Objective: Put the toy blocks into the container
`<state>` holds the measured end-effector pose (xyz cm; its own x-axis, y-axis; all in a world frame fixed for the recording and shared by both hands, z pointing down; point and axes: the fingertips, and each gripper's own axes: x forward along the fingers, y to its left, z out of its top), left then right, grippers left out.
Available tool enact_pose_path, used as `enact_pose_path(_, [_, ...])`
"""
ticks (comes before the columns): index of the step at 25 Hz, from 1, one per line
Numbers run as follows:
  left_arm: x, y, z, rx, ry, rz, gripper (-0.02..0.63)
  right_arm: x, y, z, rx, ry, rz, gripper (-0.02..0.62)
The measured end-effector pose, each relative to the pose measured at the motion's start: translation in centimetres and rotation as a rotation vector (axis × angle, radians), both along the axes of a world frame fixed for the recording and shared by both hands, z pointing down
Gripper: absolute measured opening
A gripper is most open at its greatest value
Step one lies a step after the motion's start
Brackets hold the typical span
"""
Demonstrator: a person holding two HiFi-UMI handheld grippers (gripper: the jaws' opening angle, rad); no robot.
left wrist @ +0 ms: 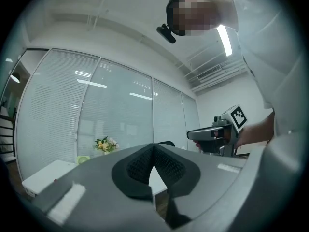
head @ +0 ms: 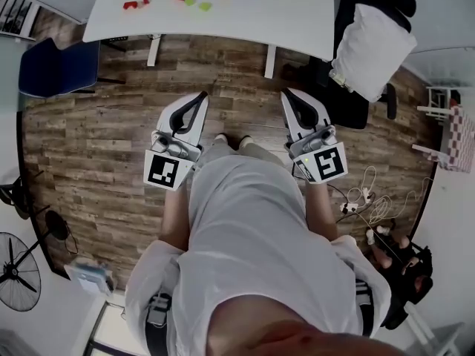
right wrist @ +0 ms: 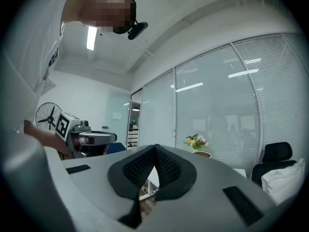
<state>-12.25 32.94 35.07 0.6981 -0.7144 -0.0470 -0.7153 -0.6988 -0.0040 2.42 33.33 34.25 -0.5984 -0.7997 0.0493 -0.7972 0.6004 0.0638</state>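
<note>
Wooden floor (head: 96, 147) fills the middle of the head view. A white worktop (head: 297, 13) stands at the far side, well apart from the person (head: 252, 236), who stands on the floor facing it.

A blue chair (head: 56, 69) sits at far left beside the worktop. A black chair (head: 356, 102) carrying a white cushion (head: 375, 47) sits at far right. A standing fan (head: 18, 269) is at near left, and loose cables (head: 371, 199) lie on the floor at right.

The left gripper (head: 200, 96) and right gripper (head: 286, 95) are held level, side by side in front of the person, over the floor. Both have their jaws together with nothing between them, as each gripper view confirms.

The toy blocks (head: 204, 7), in red, green, blue and tan, lie scattered loose on the far part of the worktop, well away from both grippers.
</note>
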Motion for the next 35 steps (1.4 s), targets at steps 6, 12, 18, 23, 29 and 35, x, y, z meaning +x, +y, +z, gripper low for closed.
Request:
enact_pose_path(6, [-2.3,-2.8,0.9,-0.009,0.007,-0.014,-0.003,-1.7,-2.6,0.6,-0.005,0.028,0.009,0.0])
enact_pose_path(12, [-2.6,-7.4,1.7,-0.021,-0.027,-0.038,-0.003,-1.9,-8.8,1.5,0.008,0.02,-0.021,0.0])
enact_pose_path(18, [-1.1,-14.9,0.7,-0.037,-0.045,-0.087,-0.003,1.0,-18.6,2.5,0.017,0.008,-0.05,0.0])
enact_pose_path(23, [0.5,-21.8,-0.9,-0.023,-0.091,-0.137,-0.003,4.6,-27.5,3.6,0.004,0.009,-0.079,0.0])
enact_pose_path(29, [3.7,-27.8,-1.1,-0.043,-0.088,-0.125,-0.003,7.0,-36.1,7.8,-0.083,0.07,-0.104,0.0])
enact_pose_path(35, [4.5,-32.2,0.1,-0.075,-0.089,-0.149,-0.003,7.8,-41.8,12.2,-0.128,0.157,-0.106,0.0])
